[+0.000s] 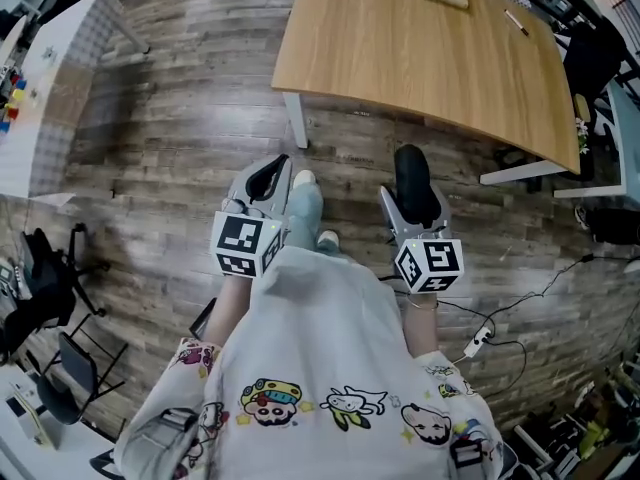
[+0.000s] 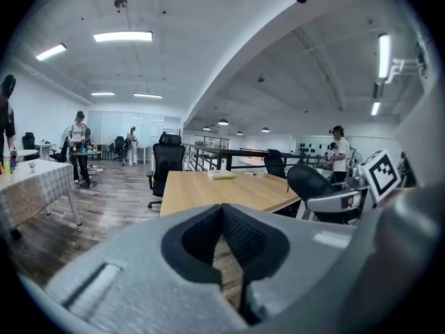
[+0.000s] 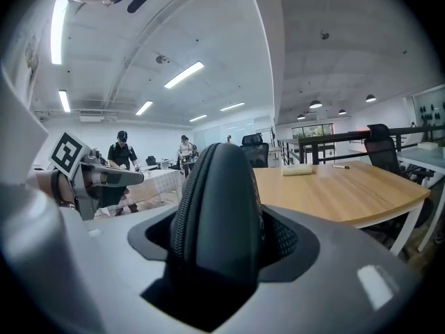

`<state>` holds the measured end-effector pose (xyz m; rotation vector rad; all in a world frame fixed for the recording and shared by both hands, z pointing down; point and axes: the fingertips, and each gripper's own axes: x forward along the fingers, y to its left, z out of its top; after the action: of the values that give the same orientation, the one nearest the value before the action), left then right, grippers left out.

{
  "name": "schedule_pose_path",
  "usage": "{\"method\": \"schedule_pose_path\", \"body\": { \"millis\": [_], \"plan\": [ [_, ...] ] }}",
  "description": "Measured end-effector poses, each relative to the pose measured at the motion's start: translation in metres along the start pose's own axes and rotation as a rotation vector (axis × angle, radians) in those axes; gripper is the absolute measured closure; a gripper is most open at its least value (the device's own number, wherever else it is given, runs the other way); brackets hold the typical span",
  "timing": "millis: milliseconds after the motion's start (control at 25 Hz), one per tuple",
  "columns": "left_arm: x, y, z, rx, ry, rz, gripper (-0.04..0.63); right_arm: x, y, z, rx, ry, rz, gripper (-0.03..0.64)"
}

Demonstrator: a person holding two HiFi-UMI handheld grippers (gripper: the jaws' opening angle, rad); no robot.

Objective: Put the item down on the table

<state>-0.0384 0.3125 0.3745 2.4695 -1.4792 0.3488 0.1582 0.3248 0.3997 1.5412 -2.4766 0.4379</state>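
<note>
Plank floor lay before the tabletop (image 1: 400, 58). The right hand-held gripper (image 1: 418, 208) grasped a black zip case (image 1: 410, 173), held short of the tabletop's near edge; the left hand-held gripper (image 1: 268, 180) was clenched, empty.

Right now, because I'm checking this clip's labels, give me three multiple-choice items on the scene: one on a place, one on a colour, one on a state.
1. Where does the wooden table lie relative to the zippered case?
A beyond it
B directly under it
C on top of it
2. The case is:
A red
B black
C white
3. The right hand-held gripper is:
A open and empty
B out of view
C shut on the case

Key: A, the case is held short of the table's edge; B, its shell is black; C, the jaws clamp its sides.
</note>
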Motion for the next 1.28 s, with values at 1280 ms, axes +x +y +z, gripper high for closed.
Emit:
{"method": "schedule_pose_path", "body": {
  "millis": [1280],
  "plan": [
    [0.179, 0.176, 0.048, -0.033, 0.08, -0.125, 0.595, 0.221, -0.032, 0.067, 0.026, 0.089, -0.112, 0.288]
  ]
}}
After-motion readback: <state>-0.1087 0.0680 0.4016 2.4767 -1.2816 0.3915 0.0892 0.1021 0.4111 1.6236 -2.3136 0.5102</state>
